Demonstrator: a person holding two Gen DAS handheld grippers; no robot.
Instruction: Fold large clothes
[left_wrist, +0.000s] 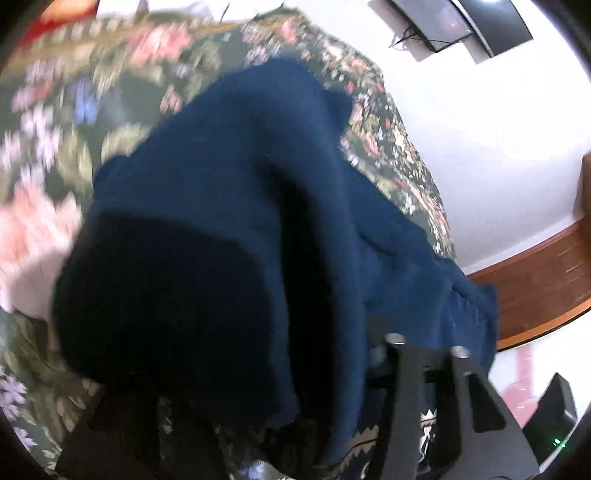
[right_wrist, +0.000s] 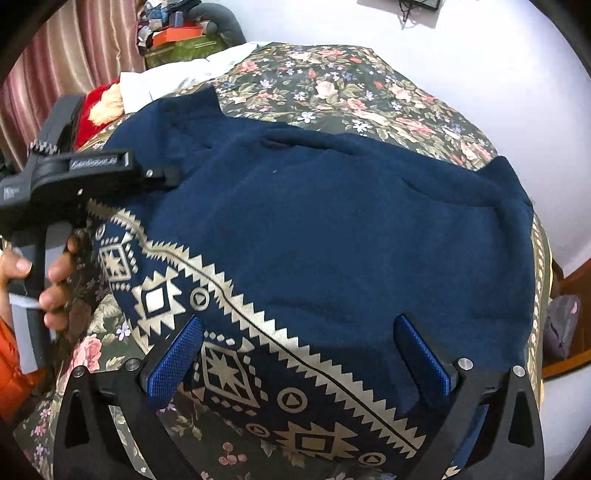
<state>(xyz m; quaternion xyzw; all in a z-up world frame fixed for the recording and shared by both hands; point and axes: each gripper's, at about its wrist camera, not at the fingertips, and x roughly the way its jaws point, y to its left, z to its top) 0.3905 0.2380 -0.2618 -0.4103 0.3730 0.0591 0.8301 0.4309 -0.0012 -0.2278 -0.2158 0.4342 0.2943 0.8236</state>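
Observation:
A large navy blue garment (right_wrist: 332, 229) with a gold geometric print band (right_wrist: 236, 332) lies spread on a floral bedspread (right_wrist: 332, 85). My right gripper (right_wrist: 299, 354) is open, its blue-padded fingers (right_wrist: 173, 358) hovering over the garment's near edge. My left gripper (right_wrist: 168, 177) shows at the left of the right wrist view, shut on the garment's edge. In the left wrist view the lifted navy fabric (left_wrist: 240, 221) hangs close over the lens and hides the fingertips; only one black finger arm (left_wrist: 424, 406) shows.
A white cloth (right_wrist: 177, 79) and a red item (right_wrist: 96, 107) lie at the bed's far left. Boxes are piled behind (right_wrist: 177, 37). A striped curtain (right_wrist: 66, 55) hangs left. White wall and wooden floor (left_wrist: 535, 284) lie right of the bed.

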